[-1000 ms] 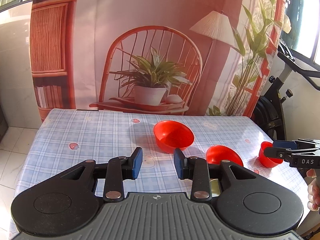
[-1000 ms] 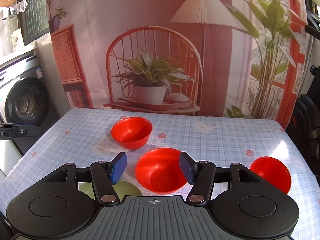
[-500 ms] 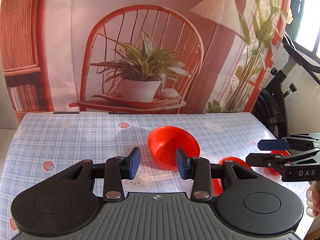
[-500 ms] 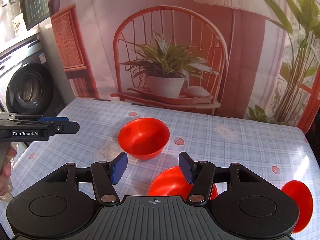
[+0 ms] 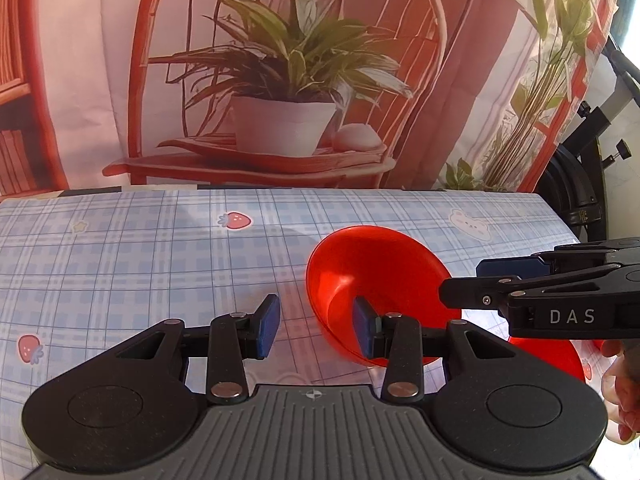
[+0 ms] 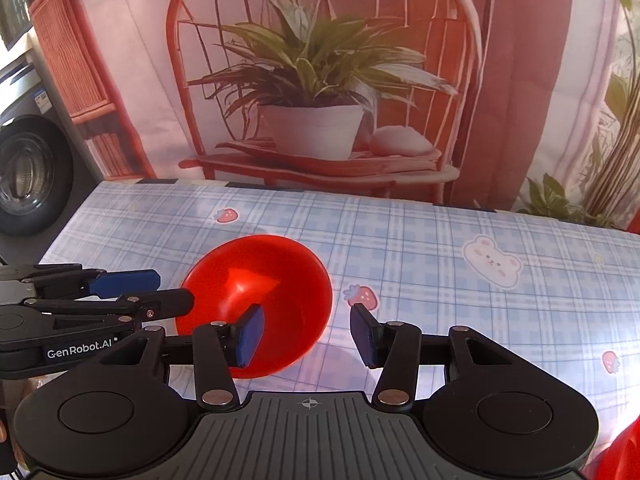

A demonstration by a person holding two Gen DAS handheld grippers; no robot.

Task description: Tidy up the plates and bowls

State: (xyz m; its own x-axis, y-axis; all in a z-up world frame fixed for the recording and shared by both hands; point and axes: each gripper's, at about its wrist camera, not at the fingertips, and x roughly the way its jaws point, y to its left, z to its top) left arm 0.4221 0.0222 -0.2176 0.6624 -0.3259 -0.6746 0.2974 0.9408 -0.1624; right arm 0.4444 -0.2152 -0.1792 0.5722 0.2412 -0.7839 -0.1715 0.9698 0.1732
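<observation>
A red bowl (image 5: 380, 280) stands on the checked tablecloth; it also shows in the right wrist view (image 6: 272, 292). My left gripper (image 5: 316, 332) is open, its jaws astride the bowl's left rim, the right finger inside the bowl. My right gripper (image 6: 306, 334) is open, its jaws astride the bowl's right rim, the left finger inside. Each gripper shows in the other's view: the right one (image 5: 560, 296) at the bowl's right, the left one (image 6: 92, 296) at its left. A second red bowl (image 5: 560, 356) lies behind the right gripper.
The blue checked tablecloth (image 6: 440, 248) covers the table, with a printed backdrop (image 5: 280, 80) right behind its far edge. An exercise bike (image 5: 580, 184) stands at the right. A washing machine (image 6: 24, 168) stands at the left. A red dish edge (image 6: 624, 456) shows at the lower right.
Both grippers have moved forward and closed in on the far red bowl from either side. Each now has one finger inside it. Both stay open.
</observation>
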